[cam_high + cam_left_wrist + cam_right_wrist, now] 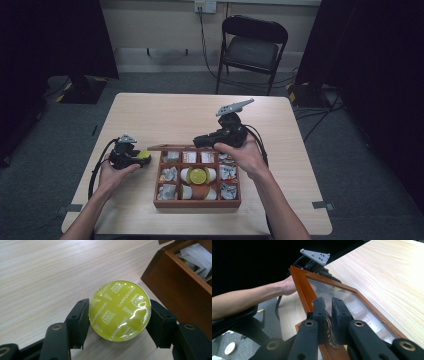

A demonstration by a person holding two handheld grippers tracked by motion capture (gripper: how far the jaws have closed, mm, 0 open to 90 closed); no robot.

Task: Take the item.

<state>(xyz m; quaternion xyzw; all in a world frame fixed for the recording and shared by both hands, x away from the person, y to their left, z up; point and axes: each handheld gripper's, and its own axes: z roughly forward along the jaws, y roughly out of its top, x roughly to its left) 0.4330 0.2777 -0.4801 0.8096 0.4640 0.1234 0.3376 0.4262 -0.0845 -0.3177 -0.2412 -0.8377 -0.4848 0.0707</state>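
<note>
A round capsule with a yellow-green foil top [120,310] printed "Cappuccino" sits between the pads of my left gripper [119,304], which is shut on its sides just over the tabletop. In the high view that capsule [144,156] and the left gripper [134,159] are left of a wooden compartment box [197,203]. My right gripper [328,301] is shut on the wooden frame of the box's glass lid [302,287] and holds it raised. From above, the lid [170,147] stands along the box's far edge, with the right gripper [202,141] at it. Another yellow-topped capsule [198,176] lies in the box's middle.
Several white sachets fill the box's outer compartments [169,174]. The box's brown side wall [180,287] is close to the right of the held capsule. Bare light-wood table [175,110] stretches behind the box. A black folding chair [252,47] stands beyond the table.
</note>
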